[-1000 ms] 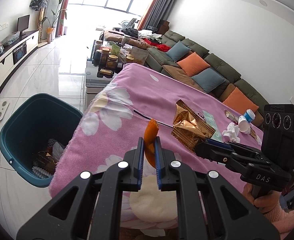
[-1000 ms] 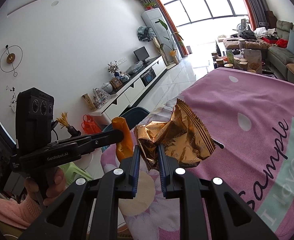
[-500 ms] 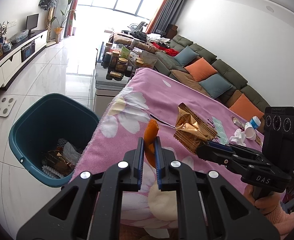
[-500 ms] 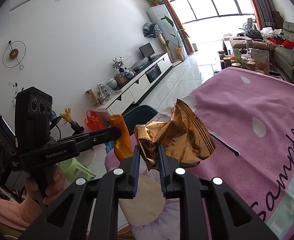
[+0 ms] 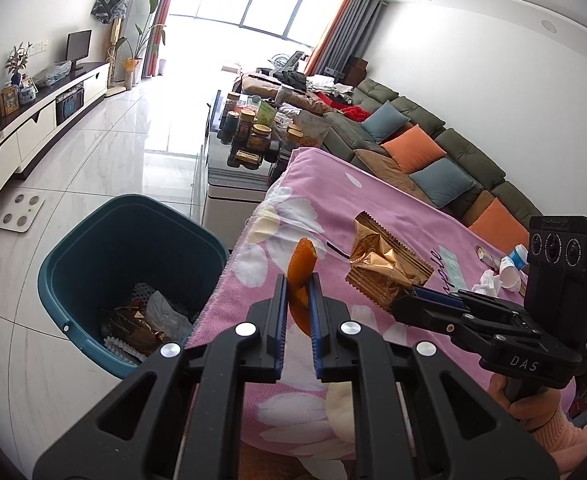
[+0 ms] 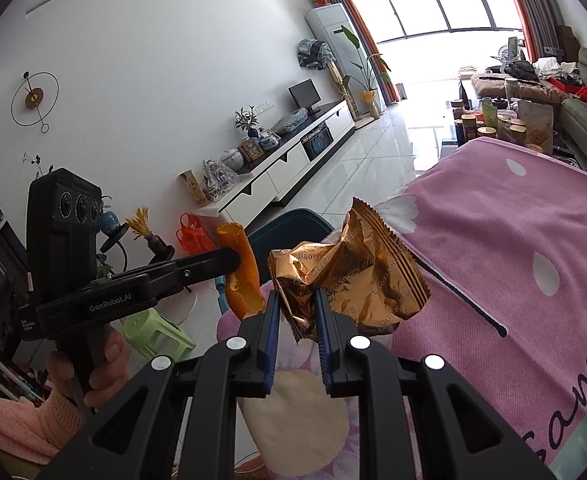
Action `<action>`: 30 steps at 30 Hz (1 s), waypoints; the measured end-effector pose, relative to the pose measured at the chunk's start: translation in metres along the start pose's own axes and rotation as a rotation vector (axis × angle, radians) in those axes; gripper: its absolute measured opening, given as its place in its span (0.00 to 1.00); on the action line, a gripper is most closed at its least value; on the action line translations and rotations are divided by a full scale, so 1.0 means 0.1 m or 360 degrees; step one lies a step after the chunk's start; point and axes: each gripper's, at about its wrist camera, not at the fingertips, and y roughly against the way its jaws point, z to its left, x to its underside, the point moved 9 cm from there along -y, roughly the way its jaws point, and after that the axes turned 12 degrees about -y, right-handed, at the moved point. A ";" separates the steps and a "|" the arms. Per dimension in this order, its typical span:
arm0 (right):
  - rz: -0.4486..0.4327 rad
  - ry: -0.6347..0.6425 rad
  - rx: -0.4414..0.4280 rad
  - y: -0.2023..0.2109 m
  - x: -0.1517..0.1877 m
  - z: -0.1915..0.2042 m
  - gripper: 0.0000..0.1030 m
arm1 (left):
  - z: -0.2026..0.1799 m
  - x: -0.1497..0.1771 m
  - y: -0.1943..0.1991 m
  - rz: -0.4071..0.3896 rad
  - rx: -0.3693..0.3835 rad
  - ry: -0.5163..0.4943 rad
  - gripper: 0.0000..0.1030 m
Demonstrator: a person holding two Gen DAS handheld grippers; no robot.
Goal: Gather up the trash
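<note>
The left claw (image 5: 298, 296) is clenched on an orange peel (image 5: 300, 270), which stands up between its blue pads above the edge of the pink-clothed surface (image 5: 377, 208). The right claw (image 6: 296, 316) grips a crumpled gold wrapper (image 6: 345, 272), held just beside the peel. On the floor beside the surface stands a teal bin (image 5: 93, 240); it holds another gold wrapper (image 5: 129, 326) and white paper scraps (image 5: 161, 308).

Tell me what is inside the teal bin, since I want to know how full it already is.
Inside the teal bin: a gold wrapper, crumpled white paper and white mesh packaging. Its near wall and the pink tablecloth hide the rest.
</note>
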 end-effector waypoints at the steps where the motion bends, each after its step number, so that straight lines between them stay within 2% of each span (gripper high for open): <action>1: 0.0004 0.0001 -0.0003 -0.02 0.00 0.01 0.16 | 0.02 0.00 0.00 -0.0001 -0.0004 0.0003 0.10; 17: 0.0043 0.0057 -0.0035 -0.20 -0.03 0.07 0.16 | 0.23 0.00 0.07 -0.0016 -0.0098 0.0029 0.10; 30: 0.0079 0.0148 -0.0058 -0.36 -0.11 0.28 0.16 | 0.48 -0.04 0.13 -0.0027 -0.0196 0.0071 0.10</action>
